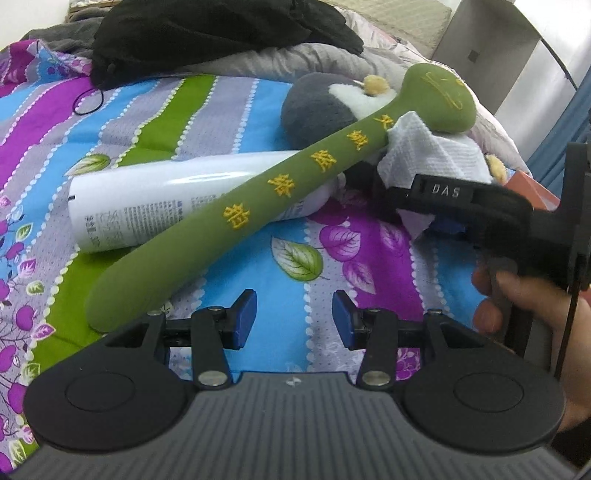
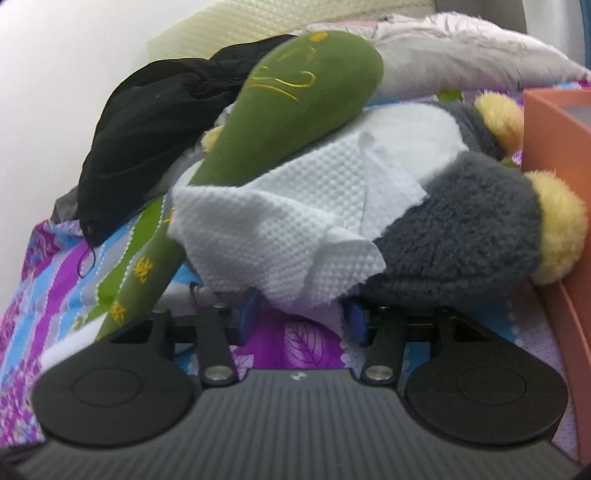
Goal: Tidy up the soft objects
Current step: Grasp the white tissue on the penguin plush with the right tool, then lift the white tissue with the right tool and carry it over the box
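Observation:
A long green plush stick (image 1: 258, 206) with yellow stitched characters lies slanted over a white tube (image 1: 147, 206) on the flowered bedspread (image 1: 55, 147). Its head rests on a grey and white plush penguin (image 1: 317, 107). A white paper towel (image 1: 432, 151) is draped on the penguin. My left gripper (image 1: 295, 321) stands open over the bedspread just below the stick's tail, with nothing between its pads. My right gripper (image 2: 303, 321) is open, and the paper towel's (image 2: 280, 229) lower edge hangs between its blue pads. The green stick (image 2: 295, 110) and penguin (image 2: 461, 240) sit right behind it.
A black cloth bag (image 1: 203, 33) with a drawstring lies on a grey quilt (image 1: 295, 55) at the back. An orange box (image 2: 554, 147) stands at the right beside the penguin. A hand (image 1: 517, 306) holds the right gripper (image 1: 388, 199) at the right edge.

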Available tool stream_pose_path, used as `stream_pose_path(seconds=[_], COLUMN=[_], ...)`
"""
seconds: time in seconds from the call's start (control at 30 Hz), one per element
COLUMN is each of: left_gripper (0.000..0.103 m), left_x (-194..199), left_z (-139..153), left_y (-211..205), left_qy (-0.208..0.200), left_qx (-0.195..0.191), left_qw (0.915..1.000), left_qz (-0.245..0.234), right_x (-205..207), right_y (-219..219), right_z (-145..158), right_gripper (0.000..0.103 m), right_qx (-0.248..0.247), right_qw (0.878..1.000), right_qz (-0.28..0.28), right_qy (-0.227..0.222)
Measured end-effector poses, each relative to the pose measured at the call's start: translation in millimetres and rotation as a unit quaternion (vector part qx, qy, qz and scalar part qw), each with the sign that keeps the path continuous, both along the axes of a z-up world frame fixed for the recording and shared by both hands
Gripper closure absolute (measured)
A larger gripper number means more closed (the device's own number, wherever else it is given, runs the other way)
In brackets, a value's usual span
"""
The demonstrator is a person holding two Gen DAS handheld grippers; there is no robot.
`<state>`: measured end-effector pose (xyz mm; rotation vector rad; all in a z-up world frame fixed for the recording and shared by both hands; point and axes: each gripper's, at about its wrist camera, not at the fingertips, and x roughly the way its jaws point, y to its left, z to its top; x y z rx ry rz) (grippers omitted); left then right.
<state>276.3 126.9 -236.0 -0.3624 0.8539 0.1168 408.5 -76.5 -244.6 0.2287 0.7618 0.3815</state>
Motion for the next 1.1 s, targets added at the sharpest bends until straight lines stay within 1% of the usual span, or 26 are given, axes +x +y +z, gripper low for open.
stream_pose_path(seconds=[0.03,0.1,0.23,0.37,0.63,0.73,0.9,1.03,1.1], left_gripper=[0.052,0.052,0.052,0.052,0.052,0.052,0.052,0.052,0.052], left_x=[0.0,-0.3,-1.7,-7.1,-30.3,-42.8,-69.4,-88.6,-96.5], left_z=[-1.4,-2.8,-2.8,2.4,25.2,34.3,45.6,53.5,58.4], left_y=[0.7,0.7,-2.0,-4.5,-12.9,-17.1,-24.1,-27.0,-29.7], left_qy=[0.003,0.005,0.004,-0.001,-0.016,-0.020,-0.018,-0.020,-0.021], left_qx=[-0.003,-0.006,-0.004,-0.005,0.005,0.011,0.032,0.031,0.027], left_qw=[1.0000,1.0000,1.0000,1.0000,0.9998,0.9997,0.9992,0.9993,0.9994], left_qz=[0.003,0.002,-0.002,-0.001,-0.007,-0.011,-0.013,-0.005,-0.006], right_x=[1.6,1.9,-0.8,-9.3,-40.4,-55.7,-86.8,-113.1,-122.9], right_y=[-0.3,-0.8,1.4,2.4,-4.0,-8.9,-17.4,-25.0,-30.2], right_z=[-1.2,-1.9,1.7,11.5,37.4,44.7,51.0,53.2,54.9], right_gripper=[0.064,0.075,0.090,0.091,0.091,0.091,0.091,0.091,0.091], right_qx=[0.002,0.000,-0.004,-0.009,-0.023,-0.029,-0.046,-0.064,-0.062], right_qw=[1.000,1.000,1.000,1.000,0.999,0.999,0.998,0.996,0.997], right_qz=[-0.003,-0.004,0.005,0.012,0.022,0.026,0.036,0.045,0.049], right_qy=[0.004,0.006,0.001,-0.012,-0.035,-0.037,-0.034,-0.029,-0.022])
